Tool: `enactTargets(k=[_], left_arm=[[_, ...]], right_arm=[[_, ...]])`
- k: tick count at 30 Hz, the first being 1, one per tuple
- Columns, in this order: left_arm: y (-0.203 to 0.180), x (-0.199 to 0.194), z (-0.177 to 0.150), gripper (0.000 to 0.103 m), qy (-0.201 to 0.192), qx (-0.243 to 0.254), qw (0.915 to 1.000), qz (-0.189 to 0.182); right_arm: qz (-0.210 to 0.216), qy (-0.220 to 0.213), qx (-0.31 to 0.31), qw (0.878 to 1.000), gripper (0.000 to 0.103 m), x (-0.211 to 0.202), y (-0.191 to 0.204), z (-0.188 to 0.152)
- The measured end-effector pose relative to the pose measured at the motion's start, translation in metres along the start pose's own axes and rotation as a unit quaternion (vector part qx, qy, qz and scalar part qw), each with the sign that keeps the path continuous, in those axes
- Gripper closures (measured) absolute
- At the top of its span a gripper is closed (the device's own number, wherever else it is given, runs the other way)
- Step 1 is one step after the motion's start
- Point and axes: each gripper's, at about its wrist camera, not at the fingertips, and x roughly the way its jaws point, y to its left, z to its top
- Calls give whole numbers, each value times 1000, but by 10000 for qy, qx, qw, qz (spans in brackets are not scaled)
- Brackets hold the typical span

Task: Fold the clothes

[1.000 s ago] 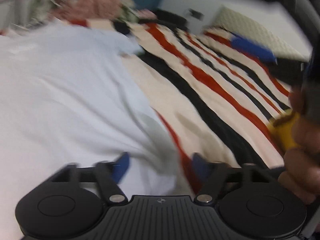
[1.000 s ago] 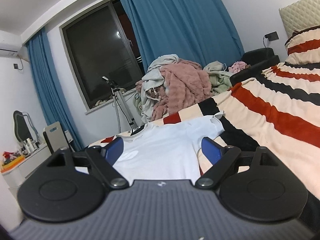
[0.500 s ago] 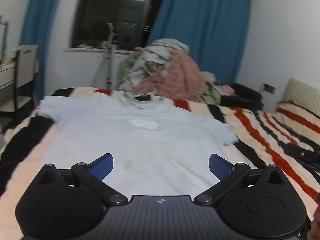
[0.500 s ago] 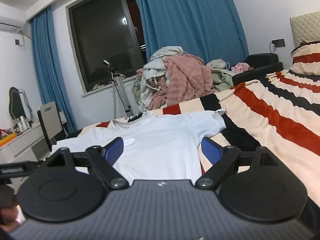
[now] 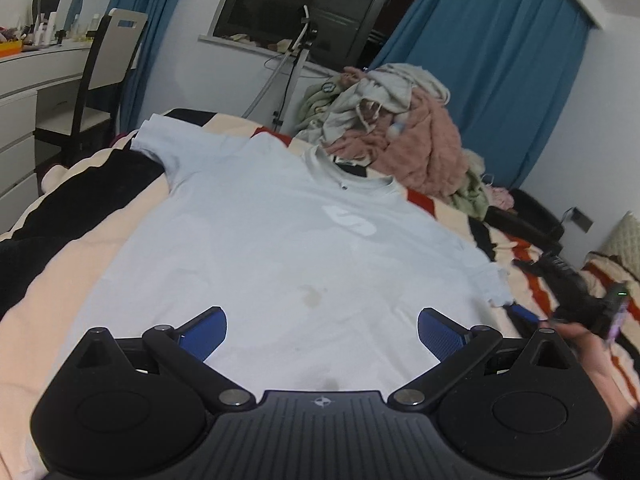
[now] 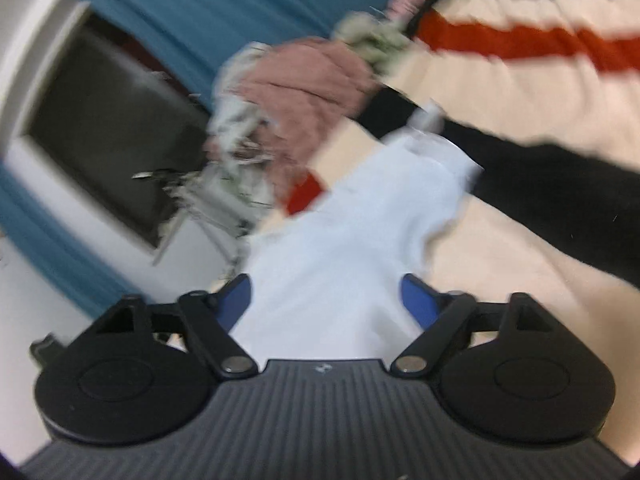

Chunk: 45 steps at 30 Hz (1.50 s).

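From the left wrist camera, a pale blue T-shirt (image 5: 288,248) lies spread flat, front up, on a bed covered by a striped blanket (image 5: 532,280) in cream, black and red. The collar points toward 12 o'clock, one sleeve reaches to 10 o'clock, the other to 3 o'clock. A white print sits on the chest, and a couple of faint brownish marks show lower down the front. The left gripper (image 5: 322,330) hangs over the hem end of the shirt, its blue-padded jaws spread wide with only cloth showing between them; they hold nothing. At 1 o'clock beyond the collar is a heap of clothes (image 5: 400,128), pink and pale green. A chair (image 5: 104,76) stands at 10 o'clock beside a white desk, with a dark window (image 5: 320,8) and blue curtains behind. At 3 o'clock a hand (image 5: 588,356) grips a dark device near the sleeve.

The right wrist camera is tilted and badly motion-blurred. The right gripper (image 6: 326,300) has its jaws apart and empty, over what appears to be the shirt's sleeve side (image 6: 352,240). The striped blanket (image 6: 520,80) fills 1 to 4 o'clock, the clothes heap (image 6: 304,84) is at 12 o'clock, and the window (image 6: 104,120) at 10 o'clock.
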Motion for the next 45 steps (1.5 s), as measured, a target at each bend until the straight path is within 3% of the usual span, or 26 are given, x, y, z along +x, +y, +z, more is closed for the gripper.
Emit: enactTargets(k=[5, 11, 13, 16, 19, 20, 21, 22, 27, 34, 38, 45], left_arm=[[-4, 25, -3, 0, 165, 34, 9998, 83], [-1, 55, -5, 0, 467, -29, 9988, 130], [1, 65, -6, 0, 524, -58, 9984, 195], [2, 84, -5, 0, 599, -59, 9976, 338], [2, 99, -3, 0, 698, 3, 9966, 442], [1, 101, -1, 0, 711, 14, 9963, 473], [1, 104, 0, 0, 724, 25, 9961, 505], [1, 107, 1, 0, 737, 36, 9958, 537], [6, 94, 10, 1, 528, 100, 9962, 680], [26, 62, 14, 1, 472, 153, 9933, 1042], [42, 44, 20, 0, 320, 42, 9931, 1128], [76, 54, 32, 0, 199, -230, 9892, 1431]], right_arm=[[-47, -52, 237, 9997, 27, 59, -44, 5], [466, -684, 296, 9961, 27, 109, -61, 26], [594, -808, 226, 9947, 32, 125, -63, 33], [391, -754, -3, 9964, 40, 149, -61, 52], [39, -766, -381, 9963, 41, 166, -50, 67], [-94, -741, -562, 9956, 46, 168, -43, 71], [-248, -737, -754, 9941, 73, 165, -34, 75], [-402, -732, -945, 9920, 92, 163, -25, 79], [-958, -872, -1721, 9765, 93, 140, 32, 100], [-1275, -1391, -3147, 9302, 93, 103, 174, 81], [-1375, -1555, -4381, 8747, 93, 112, 255, 20], [-1020, -803, -5590, 8190, 93, 188, 325, -121]])
